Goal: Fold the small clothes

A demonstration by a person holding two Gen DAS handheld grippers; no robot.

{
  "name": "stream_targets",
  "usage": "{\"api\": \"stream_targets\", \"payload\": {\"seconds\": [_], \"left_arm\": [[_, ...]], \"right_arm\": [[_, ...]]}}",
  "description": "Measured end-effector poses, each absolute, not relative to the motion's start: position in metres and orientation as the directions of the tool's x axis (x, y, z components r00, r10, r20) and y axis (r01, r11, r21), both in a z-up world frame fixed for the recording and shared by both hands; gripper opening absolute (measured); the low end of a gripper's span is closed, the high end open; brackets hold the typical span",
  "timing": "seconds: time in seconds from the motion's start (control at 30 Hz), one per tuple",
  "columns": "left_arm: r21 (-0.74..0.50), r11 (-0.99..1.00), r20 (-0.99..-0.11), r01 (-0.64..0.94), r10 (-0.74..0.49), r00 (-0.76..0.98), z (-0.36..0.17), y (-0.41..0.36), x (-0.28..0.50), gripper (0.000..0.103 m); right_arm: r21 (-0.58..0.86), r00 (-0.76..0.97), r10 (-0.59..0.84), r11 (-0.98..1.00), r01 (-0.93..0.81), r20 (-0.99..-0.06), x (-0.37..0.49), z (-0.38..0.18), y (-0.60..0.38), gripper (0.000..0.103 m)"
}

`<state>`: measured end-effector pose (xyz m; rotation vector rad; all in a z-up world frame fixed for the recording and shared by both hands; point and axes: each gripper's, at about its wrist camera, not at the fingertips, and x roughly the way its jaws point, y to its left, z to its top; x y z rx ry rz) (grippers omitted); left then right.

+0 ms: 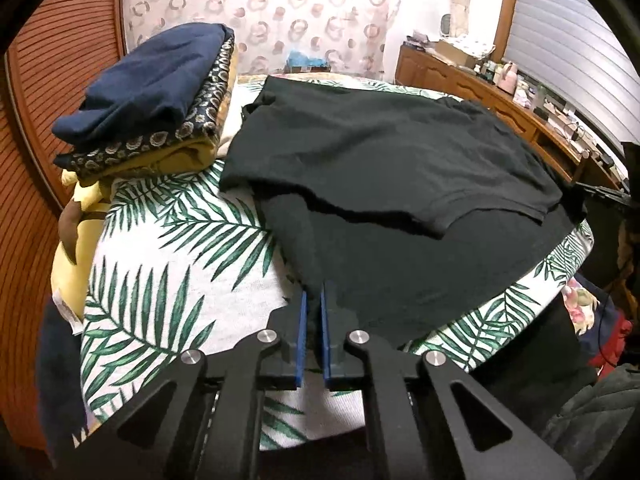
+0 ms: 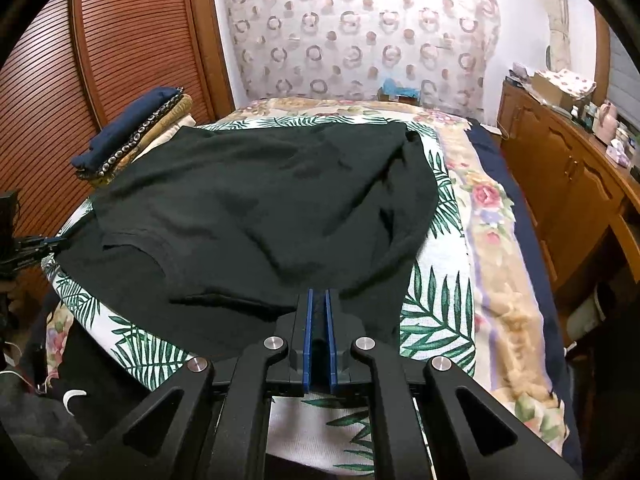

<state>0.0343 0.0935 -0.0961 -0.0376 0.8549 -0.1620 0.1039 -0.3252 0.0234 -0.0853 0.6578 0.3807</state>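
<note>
Shirt (image 1: 400,160) hem is being pinched by both tongs, left (image 1: 314,304) and right (image 2: 319,304), closed on cloth; hem should be carried level toward collar.

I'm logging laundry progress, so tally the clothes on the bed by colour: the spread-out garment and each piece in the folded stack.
Black: 1, the black T-shirt spread on the palm-leaf cloth
Navy: 1, the navy piece topping the stack
Dark patterned: 1
Mustard: 1
Total: 4; lower layers are unclear.
</note>
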Motion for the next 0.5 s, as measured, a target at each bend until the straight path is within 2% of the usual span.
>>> {"api": "stream_targets", "payload": {"seconds": [0.17,0.23,0.27,0.37,0.47,0.5], "left_arm": [[-0.114,0.988,-0.744,0.109,-0.157,0.649,-0.092,0.097,0.036,0.017],[-0.117,0.988,-0.738,0.101,-0.155,0.657,-0.090,0.099,0.037,0.024],[-0.113,0.989,-0.736,0.100,-0.151,0.660,-0.090,0.099,0.038,0.026],[-0.105,0.989,-0.734,0.102,-0.146,0.663,-0.088,0.098,0.043,0.044],[-0.120,0.987,-0.731,0.111,-0.164,0.662,-0.086,0.097,0.051,0.050],[-0.120,0.987,-0.735,0.109,-0.162,0.659,-0.086,0.098,0.055,0.055]], "right_arm": [[0.042,0.733,0.304,0.935,-0.354,-0.609,0.107,0.025,-0.318,0.006],[0.048,0.734,0.301,0.937,-0.345,-0.609,0.110,0.026,-0.318,0.012],[0.050,0.735,0.301,0.938,-0.342,-0.608,0.111,0.027,-0.317,0.018],[0.049,0.732,0.297,0.939,-0.341,-0.613,0.117,0.027,-0.316,0.029],[0.061,0.713,0.306,0.936,-0.347,-0.631,0.128,0.025,-0.314,0.030],[0.051,0.711,0.298,0.937,-0.347,-0.637,0.132,0.024,-0.312,0.030]]}}
